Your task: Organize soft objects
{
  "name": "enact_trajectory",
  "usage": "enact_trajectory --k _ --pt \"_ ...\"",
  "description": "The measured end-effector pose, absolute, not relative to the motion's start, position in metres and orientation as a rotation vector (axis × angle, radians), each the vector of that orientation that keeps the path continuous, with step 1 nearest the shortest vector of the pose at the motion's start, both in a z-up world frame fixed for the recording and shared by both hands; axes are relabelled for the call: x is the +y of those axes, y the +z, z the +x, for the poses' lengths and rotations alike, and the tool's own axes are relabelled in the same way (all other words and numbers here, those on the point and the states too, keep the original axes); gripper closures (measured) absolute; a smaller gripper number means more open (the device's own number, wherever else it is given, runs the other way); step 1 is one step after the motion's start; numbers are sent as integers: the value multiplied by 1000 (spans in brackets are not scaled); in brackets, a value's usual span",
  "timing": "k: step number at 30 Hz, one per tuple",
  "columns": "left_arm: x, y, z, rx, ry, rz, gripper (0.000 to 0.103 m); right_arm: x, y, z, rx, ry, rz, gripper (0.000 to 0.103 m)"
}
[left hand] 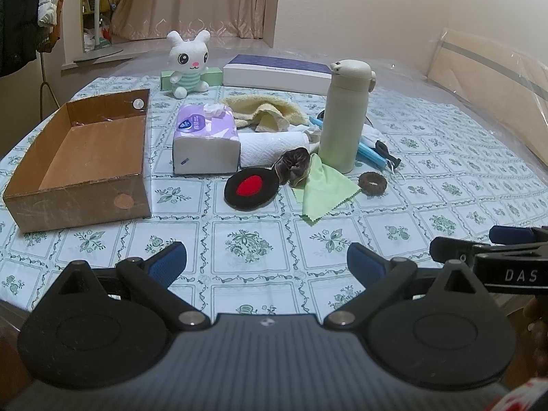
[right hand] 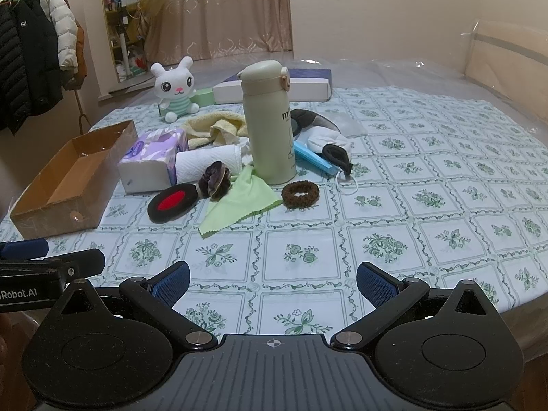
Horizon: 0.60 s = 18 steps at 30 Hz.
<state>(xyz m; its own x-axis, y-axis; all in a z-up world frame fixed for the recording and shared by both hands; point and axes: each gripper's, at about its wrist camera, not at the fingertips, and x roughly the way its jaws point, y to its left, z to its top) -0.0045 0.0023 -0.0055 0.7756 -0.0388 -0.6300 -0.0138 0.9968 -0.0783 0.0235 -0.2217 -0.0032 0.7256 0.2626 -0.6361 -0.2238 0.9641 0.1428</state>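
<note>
Both grippers are held low over the near edge of the bench (left hand: 260, 246), side by side. The left gripper (left hand: 266, 262) is seen with its fingers (left hand: 169, 262) spread wide apart and nothing between them. The right gripper (right hand: 272, 279) is likewise spread wide and empty.

An open cardboard box (left hand: 82, 157) is placed at 10 o'clock in the left wrist view, its interior bare, its near wall close to the bench's left edge. The soft objects are clustered at 12 o'clock, beyond a wide band of uncovered tablecloth: a tissue pack (left hand: 205, 137), a paper towel roll (left hand: 270, 147), a yellow towel (left hand: 263, 108), a dark scrunchie (left hand: 296, 166), a black pad with a red centre (left hand: 248, 188), a green cloth (left hand: 325, 191) and a brown hair tie (left hand: 372, 183). The green cloth is tucked under the upright flask (left hand: 346, 116). A plush rabbit (left hand: 188, 63) is seated at the far edge.

Open tablecloth is seen from 1 to 3 o'clock in the right wrist view.
</note>
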Motion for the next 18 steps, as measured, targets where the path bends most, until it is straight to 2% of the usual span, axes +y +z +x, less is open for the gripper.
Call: enact_trajectory --k 18 --pt "3 -7 -6 680 -15 -93 3 -222 -3 24 710 269 58 0"
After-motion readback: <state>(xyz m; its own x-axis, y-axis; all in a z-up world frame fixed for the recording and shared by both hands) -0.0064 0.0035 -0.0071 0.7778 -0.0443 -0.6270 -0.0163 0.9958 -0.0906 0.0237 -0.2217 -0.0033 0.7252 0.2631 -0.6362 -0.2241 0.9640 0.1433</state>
